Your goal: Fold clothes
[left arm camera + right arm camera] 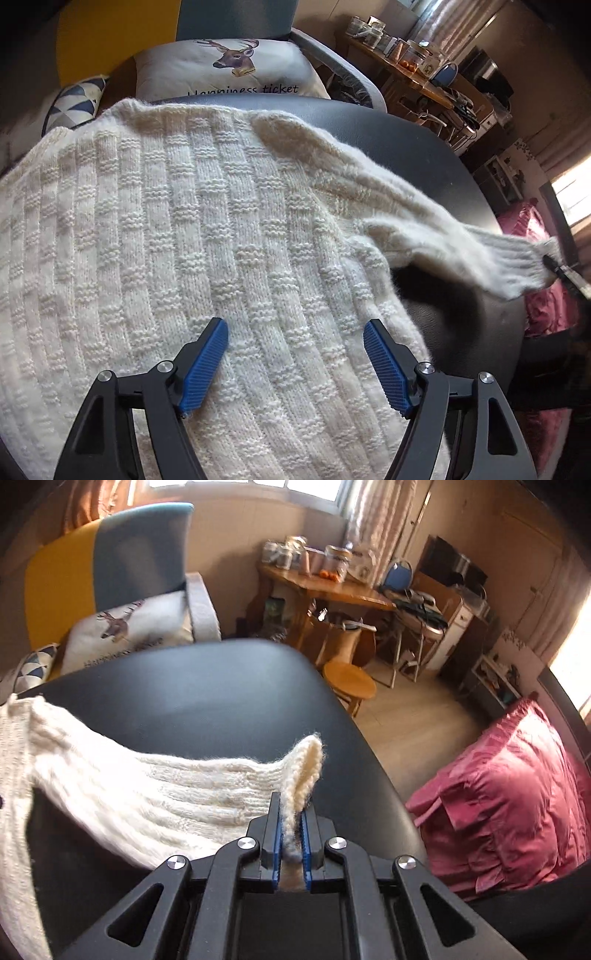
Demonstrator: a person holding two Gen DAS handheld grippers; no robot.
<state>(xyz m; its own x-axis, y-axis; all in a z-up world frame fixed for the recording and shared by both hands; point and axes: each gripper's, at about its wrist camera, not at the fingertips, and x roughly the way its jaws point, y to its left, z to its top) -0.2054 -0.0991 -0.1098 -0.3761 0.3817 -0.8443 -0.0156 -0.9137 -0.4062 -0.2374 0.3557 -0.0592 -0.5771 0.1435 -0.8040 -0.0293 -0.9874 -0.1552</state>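
1. Across a dark, smooth round tabletop (207, 698) lies a cream, chunky-knit wool sweater (177, 229); its body is spread flat, block-patterned ribs running away from the left camera.
2. Left gripper (295, 334) hovers over the sweater's near part; its blue ribbed pads (207, 362) are spread wide, nothing between them.
3. Right gripper (291, 816) has its blue pads pressed together on the ribbed cuff (304, 768) of the sweater's sleeve (155, 794); the cuff's folded edge sticks up beyond the tips; the sleeve stretches leftward to the body, lifted off the tabletop near the cuff.
4. Beyond the tabletop: a white cushion with a deer print (225, 70); to the right, pink ruffled bedding (509, 805); behind, a cluttered wooden table (332, 587).
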